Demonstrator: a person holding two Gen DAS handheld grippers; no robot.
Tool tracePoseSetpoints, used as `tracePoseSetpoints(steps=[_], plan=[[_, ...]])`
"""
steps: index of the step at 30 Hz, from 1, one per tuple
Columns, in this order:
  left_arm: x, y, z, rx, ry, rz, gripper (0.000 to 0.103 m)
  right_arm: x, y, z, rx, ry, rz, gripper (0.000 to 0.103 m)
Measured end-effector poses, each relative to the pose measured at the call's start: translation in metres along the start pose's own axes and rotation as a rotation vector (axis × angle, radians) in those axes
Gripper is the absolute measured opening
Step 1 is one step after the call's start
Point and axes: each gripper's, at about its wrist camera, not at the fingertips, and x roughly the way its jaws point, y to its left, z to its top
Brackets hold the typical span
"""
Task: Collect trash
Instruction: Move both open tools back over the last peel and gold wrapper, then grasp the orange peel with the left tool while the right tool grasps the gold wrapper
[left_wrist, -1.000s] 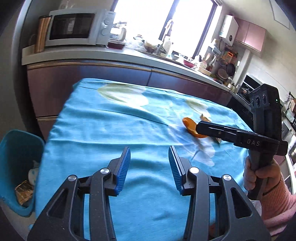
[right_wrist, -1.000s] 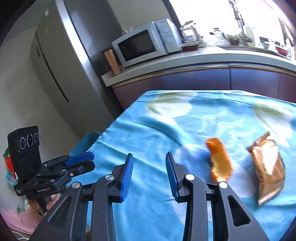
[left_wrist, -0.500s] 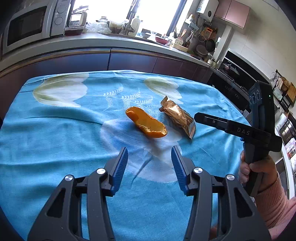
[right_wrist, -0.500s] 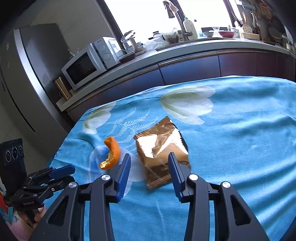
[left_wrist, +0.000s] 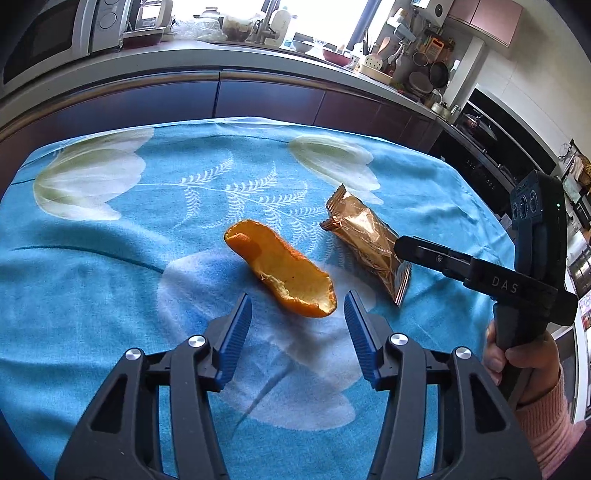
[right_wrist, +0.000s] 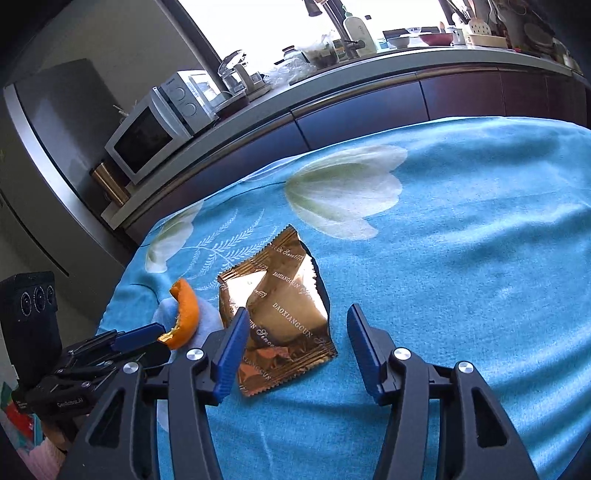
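- We hold the left gripper (left_wrist: 297, 314) with its jaws parted and empty; the orange peel (left_wrist: 281, 266) lies on the blue tablecloth (left_wrist: 92, 280) just past its tips, toward 12 o'clock.
- Our right gripper (right_wrist: 293, 334) has its jaws opening and clasps nothing yet; the near end of the gold wrapper (right_wrist: 275, 314) lies between its tips, flat on the cloth.
- The wrapper is thin and slick, so we judge the pads may slide over it or pinch the cloth with it.
- The peel is curved and stiff; a grip on its torn edge may tip it or break it.
- The two pieces sit just beside each other, at 3 and 9 o'clock, so our grippers could collide.
- We count one peel, one wrapper, two grippers.
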Motion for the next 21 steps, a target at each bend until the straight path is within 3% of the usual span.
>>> tracePoseSetpoints(steps=[4,7,9,12,21], plan=[[0.003,0.004,0.002,-0.010,0.006,0.003,0.042,0.004,0.005,0.000,-0.023,0.013,0.011,0.053],[0.003,0.006,0.002,-0.009,0.009,-0.002,0.026,0.005,0.008,0.001,-0.038,0.020,0.011,0.052],[0.001,0.007,0.001,-0.010,0.000,-0.003,0.023,0.006,0.010,0.000,-0.044,0.024,0.014,0.049],[-0.004,0.010,-0.001,-0.013,-0.014,-0.001,0.020,0.006,0.011,-0.001,-0.047,0.023,0.020,0.033],[-0.028,0.018,-0.010,-0.004,-0.061,0.032,0.016,0.005,0.019,-0.007,-0.044,0.027,0.092,0.012]])
